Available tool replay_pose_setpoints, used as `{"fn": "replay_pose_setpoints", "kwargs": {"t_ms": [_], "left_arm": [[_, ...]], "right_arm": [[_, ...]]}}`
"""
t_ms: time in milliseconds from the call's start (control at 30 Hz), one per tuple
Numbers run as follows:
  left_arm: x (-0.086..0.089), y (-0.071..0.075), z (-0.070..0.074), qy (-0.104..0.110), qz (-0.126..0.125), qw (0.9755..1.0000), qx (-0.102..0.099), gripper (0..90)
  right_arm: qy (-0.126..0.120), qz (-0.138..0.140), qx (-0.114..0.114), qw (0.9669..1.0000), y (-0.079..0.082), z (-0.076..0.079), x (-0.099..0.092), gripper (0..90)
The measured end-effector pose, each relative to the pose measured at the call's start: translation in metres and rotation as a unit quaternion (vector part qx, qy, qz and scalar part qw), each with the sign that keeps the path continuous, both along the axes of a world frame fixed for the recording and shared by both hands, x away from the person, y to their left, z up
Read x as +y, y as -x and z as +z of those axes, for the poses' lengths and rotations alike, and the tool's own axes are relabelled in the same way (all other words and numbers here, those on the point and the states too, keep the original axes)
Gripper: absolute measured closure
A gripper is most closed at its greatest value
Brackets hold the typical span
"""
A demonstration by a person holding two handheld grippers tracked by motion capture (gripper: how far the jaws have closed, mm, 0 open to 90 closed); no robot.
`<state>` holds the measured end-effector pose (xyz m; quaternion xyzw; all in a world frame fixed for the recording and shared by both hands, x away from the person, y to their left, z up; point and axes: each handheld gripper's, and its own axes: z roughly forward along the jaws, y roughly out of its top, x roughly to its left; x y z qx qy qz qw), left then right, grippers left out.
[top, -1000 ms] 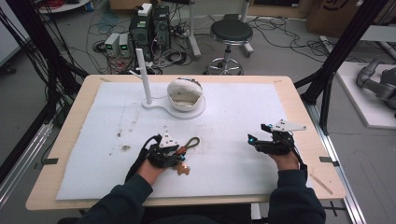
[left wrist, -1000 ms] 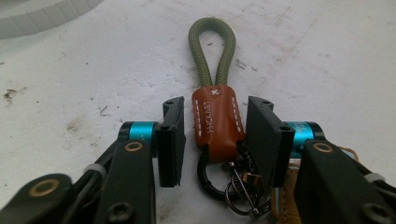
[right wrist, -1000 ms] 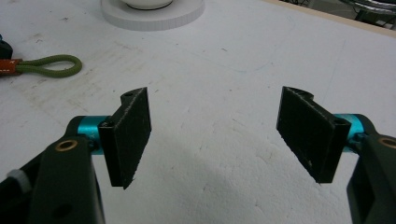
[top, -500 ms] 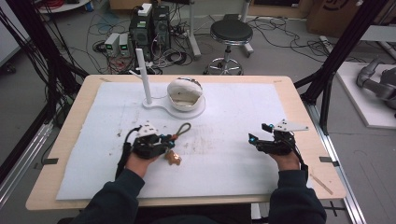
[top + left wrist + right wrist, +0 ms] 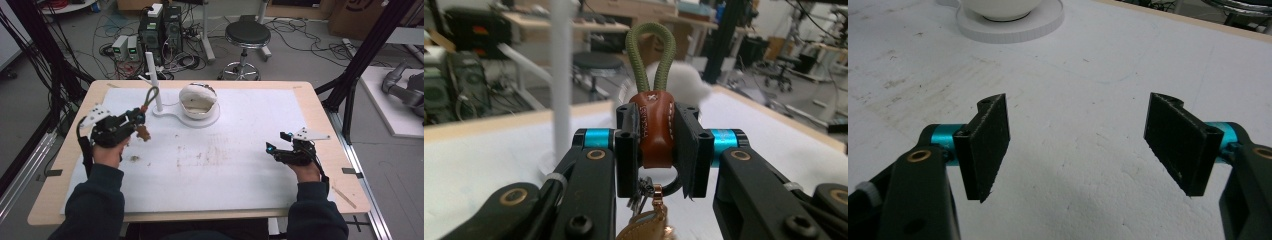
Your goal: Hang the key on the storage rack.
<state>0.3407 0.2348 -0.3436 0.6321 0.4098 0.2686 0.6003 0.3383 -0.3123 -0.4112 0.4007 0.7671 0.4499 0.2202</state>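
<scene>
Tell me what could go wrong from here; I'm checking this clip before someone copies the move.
The left gripper pinches the keychain only by its leather tab, so it might slip. Its green loop is close to the white post and could snag or knock it. The charm dangles and may swing.

A worktop (image 5: 320, 105) spans the middle of the high view, with a mat (image 5: 240, 150) lying on it. A stand base (image 5: 200, 119) sits upper centre on the mat, a bowl (image 5: 197, 100) on it and a post (image 5: 152, 82) rising at its left. The left gripper (image 5: 134, 120) is at left, a keychain (image 5: 654, 125) between its fingers (image 5: 626, 150). The right gripper (image 5: 277, 147) is at lower right. A stool (image 5: 246, 37) stands behind the worktop.
</scene>
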Motion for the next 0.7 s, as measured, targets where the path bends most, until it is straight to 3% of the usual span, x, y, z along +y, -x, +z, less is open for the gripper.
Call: {"fn": "replay_pose_setpoints", "kwargs": {"t_ms": [67,167,400,567,700], "left_arm": [[0.004,-0.007,0.01,0.0,0.01,0.9999,-0.01,72.5],[0.006,-0.018,0.014,-0.008,0.025,0.9996,-0.008,72.4],[0.007,-0.037,0.007,-0.016,0.05,0.9985,0.014,72.4],[0.006,-0.044,0.002,-0.011,0.055,0.9981,0.025,72.4],[0.002,-0.051,0.003,-0.027,0.059,0.9972,0.036,72.4]], "right_arm": [[0.002,0.003,-0.001,1.0,0.0,0.0,0.001,26.6],[0.004,0.005,-0.002,1.0,-0.001,-0.001,0.002,26.6],[0.002,0.004,0.001,1.0,-0.001,-0.001,0.001,26.6],[0.002,0.008,0.003,1.0,-0.001,-0.002,0.002,26.6],[0.003,0.01,0.006,0.9999,-0.001,-0.002,0.003,26.6]]}}
